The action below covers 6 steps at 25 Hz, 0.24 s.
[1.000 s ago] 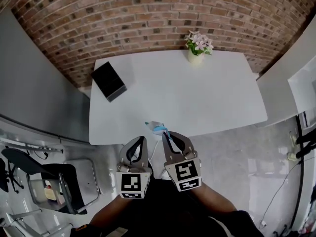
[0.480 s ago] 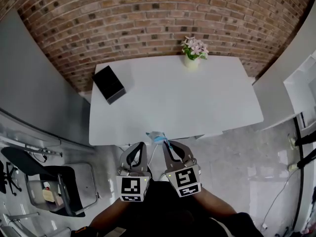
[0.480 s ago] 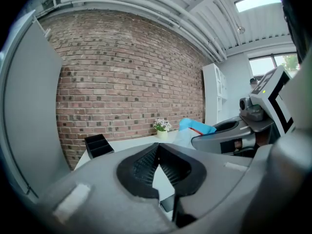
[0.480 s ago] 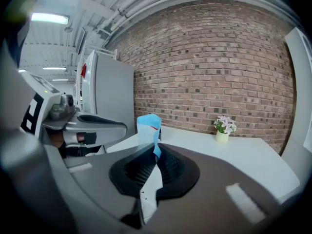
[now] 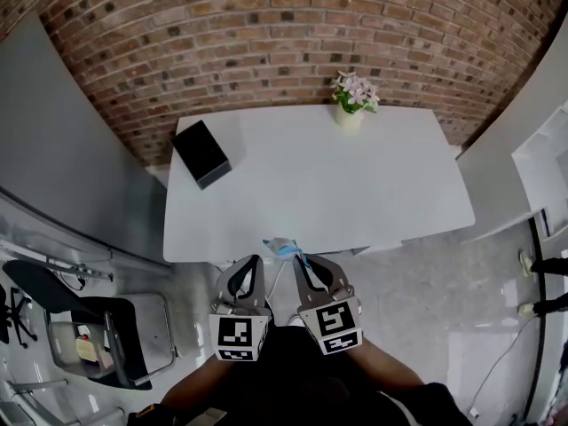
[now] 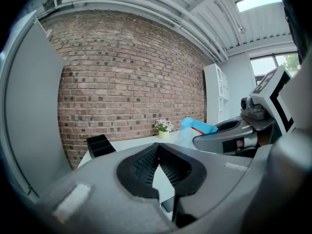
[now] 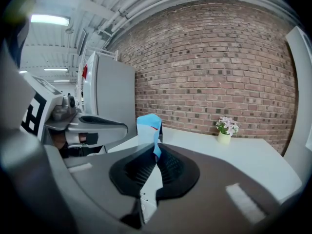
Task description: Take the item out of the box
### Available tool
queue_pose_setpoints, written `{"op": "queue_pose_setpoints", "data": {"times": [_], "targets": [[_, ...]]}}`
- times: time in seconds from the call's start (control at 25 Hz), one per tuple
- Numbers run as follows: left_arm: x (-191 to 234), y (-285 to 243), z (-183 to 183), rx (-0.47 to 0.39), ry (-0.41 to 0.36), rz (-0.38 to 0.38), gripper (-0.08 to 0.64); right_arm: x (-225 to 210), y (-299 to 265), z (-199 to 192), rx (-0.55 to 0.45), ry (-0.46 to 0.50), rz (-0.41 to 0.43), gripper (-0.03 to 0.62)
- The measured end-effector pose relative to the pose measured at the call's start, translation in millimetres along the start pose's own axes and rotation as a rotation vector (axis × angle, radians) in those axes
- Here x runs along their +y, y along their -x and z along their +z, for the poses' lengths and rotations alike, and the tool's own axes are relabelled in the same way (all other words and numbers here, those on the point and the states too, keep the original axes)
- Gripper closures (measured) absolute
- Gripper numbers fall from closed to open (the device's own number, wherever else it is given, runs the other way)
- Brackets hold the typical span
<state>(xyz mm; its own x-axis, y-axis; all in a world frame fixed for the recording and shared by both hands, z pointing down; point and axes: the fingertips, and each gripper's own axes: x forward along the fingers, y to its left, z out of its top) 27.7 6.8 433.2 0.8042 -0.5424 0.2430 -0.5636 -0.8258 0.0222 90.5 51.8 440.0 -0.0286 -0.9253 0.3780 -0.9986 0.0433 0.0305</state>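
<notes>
Nothing much has shifted: the right gripper (image 7: 155, 156) keeps its fingers pinched shut on the blue packet (image 5: 284, 248) at the tabletop's (image 5: 355, 185) 6 o'clock edge. The black box (image 5: 201, 153) sits well apart at 10 o'clock, so extraction looks done. The left gripper's (image 6: 157, 147) fingers are together, empty.

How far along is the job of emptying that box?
Mostly done, it seems. The black box sits on the table, at its far left corner, and the blue-and-clear packet is well away from it, by the near edge. In hand: the right claw is shut on the packet; the left claw is shut and empty. Left: probably just setting it down.
</notes>
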Motion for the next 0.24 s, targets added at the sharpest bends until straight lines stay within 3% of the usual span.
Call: {"op": "queue_pose_setpoints", "data": {"times": [0.24], "targets": [[2.3,0.6,0.8,-0.012,-0.01,0.003,0.557,0.6,-1.1,1.0,-0.006,-0.001,0.001,0.588]]}}
